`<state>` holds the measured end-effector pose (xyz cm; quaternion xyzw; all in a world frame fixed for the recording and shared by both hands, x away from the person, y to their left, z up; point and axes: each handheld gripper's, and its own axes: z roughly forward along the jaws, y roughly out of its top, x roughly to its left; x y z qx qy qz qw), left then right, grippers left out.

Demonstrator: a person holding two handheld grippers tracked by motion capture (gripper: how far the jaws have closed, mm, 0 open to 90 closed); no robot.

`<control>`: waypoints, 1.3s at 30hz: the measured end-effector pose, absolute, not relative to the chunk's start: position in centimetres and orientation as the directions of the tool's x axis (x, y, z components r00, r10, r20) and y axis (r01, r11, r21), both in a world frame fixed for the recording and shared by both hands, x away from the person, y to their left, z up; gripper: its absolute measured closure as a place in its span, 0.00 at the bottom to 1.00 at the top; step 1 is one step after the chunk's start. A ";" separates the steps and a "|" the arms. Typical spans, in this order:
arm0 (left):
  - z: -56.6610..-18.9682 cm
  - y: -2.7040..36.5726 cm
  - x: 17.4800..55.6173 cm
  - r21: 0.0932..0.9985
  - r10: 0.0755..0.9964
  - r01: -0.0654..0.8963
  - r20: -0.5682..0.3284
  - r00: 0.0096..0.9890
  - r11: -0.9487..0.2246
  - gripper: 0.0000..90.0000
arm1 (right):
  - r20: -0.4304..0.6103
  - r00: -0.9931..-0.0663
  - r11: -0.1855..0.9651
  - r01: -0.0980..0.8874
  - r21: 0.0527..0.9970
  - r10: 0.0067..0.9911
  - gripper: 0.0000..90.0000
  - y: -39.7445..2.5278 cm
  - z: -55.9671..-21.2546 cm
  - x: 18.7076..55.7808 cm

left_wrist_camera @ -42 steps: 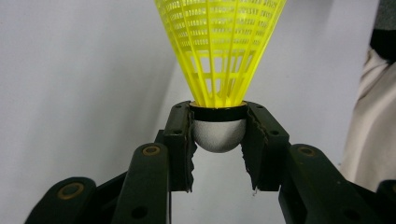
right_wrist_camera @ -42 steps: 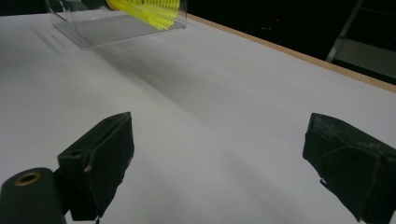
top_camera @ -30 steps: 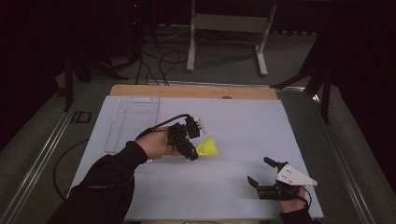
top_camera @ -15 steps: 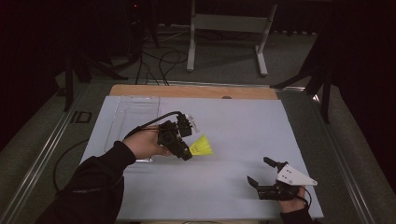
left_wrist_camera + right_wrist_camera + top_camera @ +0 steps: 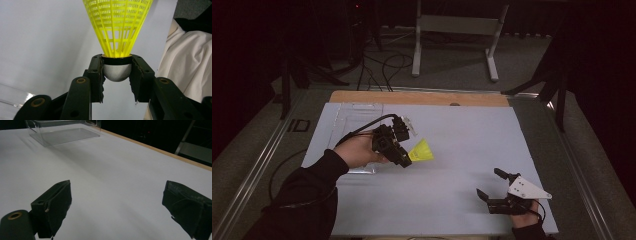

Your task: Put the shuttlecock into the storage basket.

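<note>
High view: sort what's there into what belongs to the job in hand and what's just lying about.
Belongs to the job:
- yellow shuttlecock, clamped at its cork by the left tool
- clear plastic box, beside the left hand on the table

Lying about:
- right tool, open, resting on the white table
- metal stand and cables on the floor behind

Dim room, lit tabletop.
Bright and even on the white table (image 5: 452, 150), black all around; soft shadow under the box (image 5: 62, 132). Sharp up close on the yellow shuttlecock (image 5: 117, 27), blurred on the near jaws. Grainy and soft in the high view.
</note>
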<state>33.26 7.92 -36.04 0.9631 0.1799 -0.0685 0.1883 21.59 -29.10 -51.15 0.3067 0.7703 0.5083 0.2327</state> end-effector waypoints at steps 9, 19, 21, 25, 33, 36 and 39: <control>-35.6 9.7 33.6 0.342 0.364 0.412 -0.197 0.910 -0.845 0.73 | -0.047 -0.703 0.297 0.237 0.925 0.709 0.10 -29.1 -51.1 21.5; -35.4 12.2 34.0 0.352 0.417 0.461 -0.195 0.887 -0.815 0.73 | -0.050 -0.703 0.302 0.239 0.923 0.709 0.10 -29.0 -51.2 21.6; -35.4 13.0 34.1 0.349 0.431 0.474 -0.198 0.881 -0.808 0.73 | -0.050 -0.704 0.303 0.239 0.923 0.708 0.10 -29.0 -51.2 21.6; -35.5 14.2 34.2 0.348 0.456 0.494 -0.190 0.869 -0.797 0.73 | -0.050 -0.705 0.304 0.239 0.922 0.708 0.10 -29.0 -51.2 21.6; -35.8 18.1 34.1 0.349 0.550 0.574 -0.177 0.816 -0.740 0.73 | -0.054 -0.705 0.309 0.239 0.921 0.707 0.10 -28.9 -51.2 21.6; -36.0 19.3 34.1 0.345 0.578 0.596 -0.165 0.799 -0.725 0.73 | -0.052 -0.705 0.310 0.244 0.919 0.707 0.10 -28.9 -51.3 21.6; -36.2 20.3 34.1 0.338 0.601 0.617 -0.164 0.782 -0.711 0.73 | -0.051 -0.706 0.311 0.245 0.918 0.706 0.10 -28.9 -51.4 21.7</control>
